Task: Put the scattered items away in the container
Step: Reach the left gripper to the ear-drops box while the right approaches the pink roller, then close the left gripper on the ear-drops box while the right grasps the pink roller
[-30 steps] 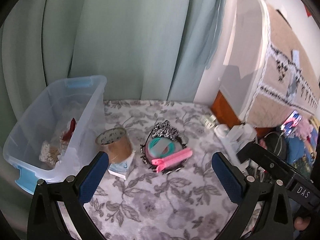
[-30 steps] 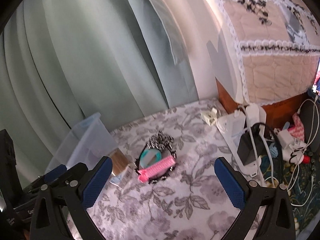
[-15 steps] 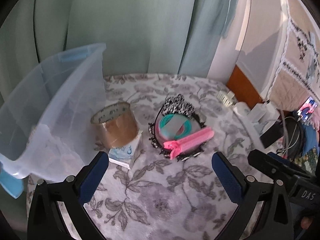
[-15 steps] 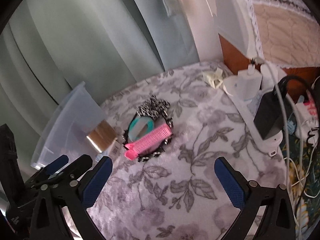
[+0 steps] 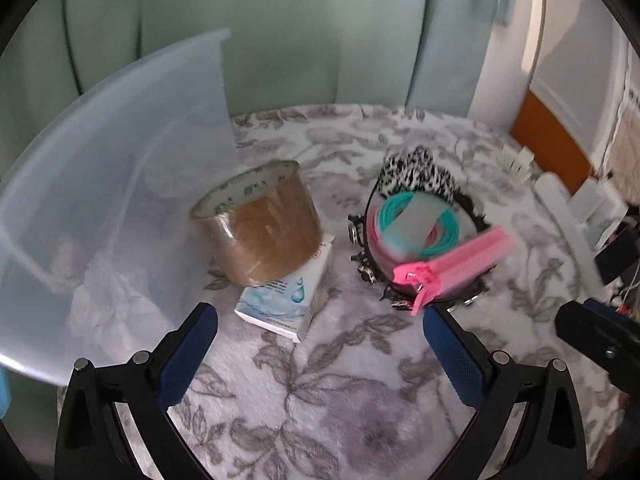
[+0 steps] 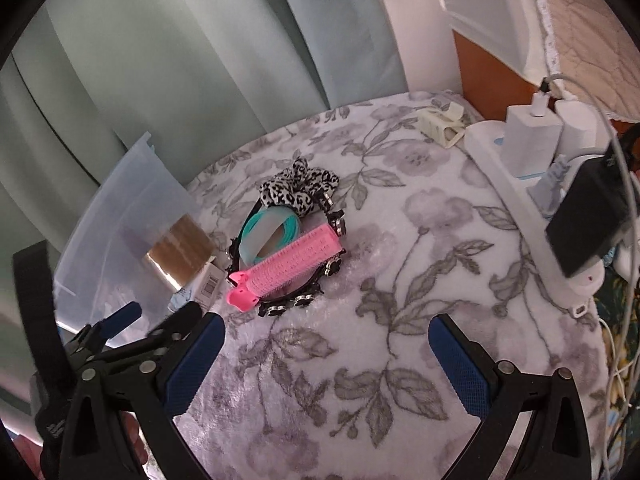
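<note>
A roll of brown packing tape [image 5: 258, 226] [image 6: 180, 254] rests on a small white and blue box [image 5: 288, 298], right beside the clear plastic bin [image 5: 100, 200] [image 6: 128, 216]. To the right lies a pile: a pink hair clip [image 5: 452, 268] [image 6: 286, 268], teal hair ties [image 5: 416, 220] [image 6: 270, 230], a black and white scrunchie [image 5: 416, 176] [image 6: 298, 186] and a black studded headband [image 5: 362, 248] [image 6: 328, 268]. My left gripper [image 5: 320, 354] is open just short of the box. My right gripper [image 6: 326, 364] is open in front of the pile.
A floral grey and white cloth [image 6: 400, 280] covers the surface. A white power strip [image 6: 532, 208] with chargers and cables runs along the right edge. A cream clip [image 6: 440, 124] lies at the back right. Green curtains [image 5: 280, 32] hang behind.
Both grippers have moved forward and down toward the items, which now look larger. The bin fills more of the left wrist view. Nothing has been taken hold of.
</note>
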`<state>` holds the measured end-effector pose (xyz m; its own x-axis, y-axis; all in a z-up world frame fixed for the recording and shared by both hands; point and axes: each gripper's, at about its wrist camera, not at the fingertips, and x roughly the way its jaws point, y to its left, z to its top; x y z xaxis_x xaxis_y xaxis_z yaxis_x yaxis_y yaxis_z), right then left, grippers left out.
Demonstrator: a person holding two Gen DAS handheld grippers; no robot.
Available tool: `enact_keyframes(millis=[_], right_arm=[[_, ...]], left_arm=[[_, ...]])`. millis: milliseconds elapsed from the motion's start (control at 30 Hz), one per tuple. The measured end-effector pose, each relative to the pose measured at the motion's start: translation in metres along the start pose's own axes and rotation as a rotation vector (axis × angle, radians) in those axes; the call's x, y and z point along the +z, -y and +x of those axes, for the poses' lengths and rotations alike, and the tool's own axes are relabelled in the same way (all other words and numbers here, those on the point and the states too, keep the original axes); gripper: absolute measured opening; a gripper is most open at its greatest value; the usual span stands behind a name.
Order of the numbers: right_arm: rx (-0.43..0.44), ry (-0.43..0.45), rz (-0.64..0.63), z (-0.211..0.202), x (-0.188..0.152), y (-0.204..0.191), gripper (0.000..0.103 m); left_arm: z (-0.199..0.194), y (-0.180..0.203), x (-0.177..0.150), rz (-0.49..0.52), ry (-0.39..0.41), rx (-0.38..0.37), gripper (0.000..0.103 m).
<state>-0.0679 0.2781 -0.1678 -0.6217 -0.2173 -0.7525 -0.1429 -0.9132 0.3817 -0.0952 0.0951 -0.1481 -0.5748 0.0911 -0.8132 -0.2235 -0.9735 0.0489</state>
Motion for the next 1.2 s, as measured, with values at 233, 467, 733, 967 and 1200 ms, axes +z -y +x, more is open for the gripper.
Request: enact_keyframes(millis=[233, 467, 733, 967, 1200], right_arm=[[0.006, -0.043, 0.003, 0.021, -0.001, 0.002, 0.103], [-0.005, -0.066, 0.006, 0.035, 0.0, 0.006, 0.103], [-0.025, -0.074, 0.021, 0.045, 0.003, 0.013, 0.103], [-0.04, -0.056, 0.018, 0.044, 0.008, 0.016, 0.103], [-0.025, -0.06, -0.006, 0.053, 0.018, 0.01, 0.098]], left_arm=[[0.03, -0.005, 0.0, -0.055, -0.037, 0.073, 0.098], [0.044, -0.015, 0.0, -0.106, -0.048, 0.031, 0.079], [0.036, 0.002, 0.002, -0.047, -0.013, -0.093, 0.066], [0.045, -0.005, 0.006, -0.053, -0.022, -0.005, 0.067], [0.056, -0.008, 0.008, -0.063, -0.042, -0.009, 0.067]])
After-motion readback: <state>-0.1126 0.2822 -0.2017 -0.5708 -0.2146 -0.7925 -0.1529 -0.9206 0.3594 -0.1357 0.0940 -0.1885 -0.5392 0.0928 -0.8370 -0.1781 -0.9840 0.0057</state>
